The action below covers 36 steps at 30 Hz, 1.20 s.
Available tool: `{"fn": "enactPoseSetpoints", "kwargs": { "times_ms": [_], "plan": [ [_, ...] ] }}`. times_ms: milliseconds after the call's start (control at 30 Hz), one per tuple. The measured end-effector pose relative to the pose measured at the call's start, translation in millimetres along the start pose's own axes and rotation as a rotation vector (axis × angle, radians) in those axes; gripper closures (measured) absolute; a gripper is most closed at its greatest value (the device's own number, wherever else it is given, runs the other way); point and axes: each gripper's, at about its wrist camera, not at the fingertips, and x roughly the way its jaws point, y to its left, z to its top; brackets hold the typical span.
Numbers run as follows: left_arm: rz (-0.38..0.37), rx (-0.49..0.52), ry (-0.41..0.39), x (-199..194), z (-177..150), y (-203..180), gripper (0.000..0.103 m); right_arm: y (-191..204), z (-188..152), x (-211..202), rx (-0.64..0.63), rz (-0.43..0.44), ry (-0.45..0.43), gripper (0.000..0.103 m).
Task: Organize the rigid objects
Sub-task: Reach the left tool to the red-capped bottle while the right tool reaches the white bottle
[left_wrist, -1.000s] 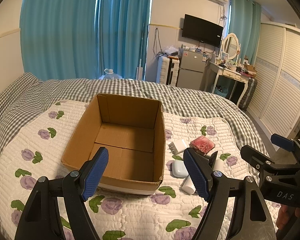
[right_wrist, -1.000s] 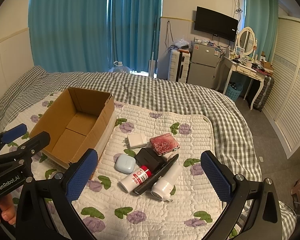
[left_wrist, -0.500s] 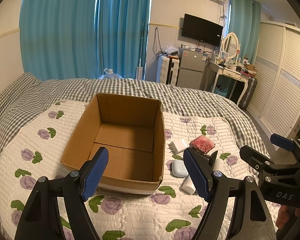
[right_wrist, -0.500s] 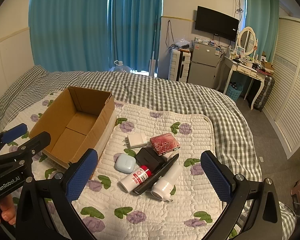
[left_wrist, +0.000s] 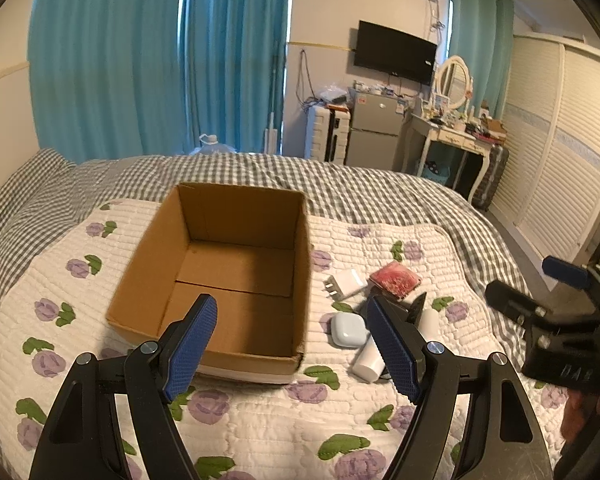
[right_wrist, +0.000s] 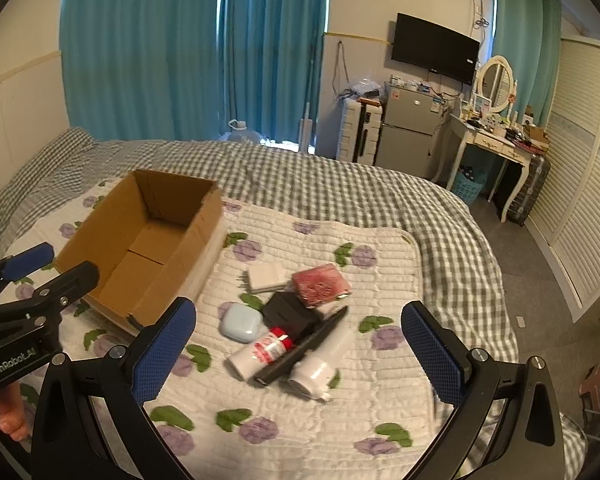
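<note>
both grippers hover spread wide over the quilt, gripping nothing.

nearest the right gripper [right_wrist: 300,356], ahead of its parted fingers, lies the pile: a white bottle [right_wrist: 260,350] with a red label, a black comb-like bar [right_wrist: 300,354] (touching the bottle) and a white cylinder [right_wrist: 320,364] beside it; just behind, a pale blue case [right_wrist: 239,323], a black box [right_wrist: 288,314], then a red tin [right_wrist: 320,284] and a white charger [right_wrist: 265,277]. the left gripper [left_wrist: 290,350], jaws likewise apart, hangs before the near wall of the open cardboard box [left_wrist: 236,276], which sits left of the pile on the quilt [left_wrist: 300,420].
</note>
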Motion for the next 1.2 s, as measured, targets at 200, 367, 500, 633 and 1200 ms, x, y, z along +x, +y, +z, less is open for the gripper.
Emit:
{"fn": "enactPoseSetpoints", "kwargs": {
  "times_ms": [200,367,500,633,1200],
  "plan": [
    [-0.012,-0.027,0.033,14.4,-5.5,-20.8,0.022,-29.8,-6.1,11.8,-0.007,-0.03,0.052,0.0],
    [0.005,-0.007,0.085,39.1,-17.7,-42.9,0.022,-46.7,-18.3,38.6,-0.008,-0.01,0.134,0.008],
    [-0.003,0.022,0.143,65.1,-33.0,-59.1,0.022,-57.5,-36.5,73.1,0.034,0.019,0.238,0.018],
    [0.007,0.055,0.202,89.3,-48.2,-69.4,0.023,-57.6,-55.5,110.3,0.05,0.061,0.352,0.028],
    [0.021,0.157,0.335,148.2,-74.7,-90.2,0.025,-64.4,-80.7,191.8,0.212,0.29,0.543,0.038]
  ]
}}
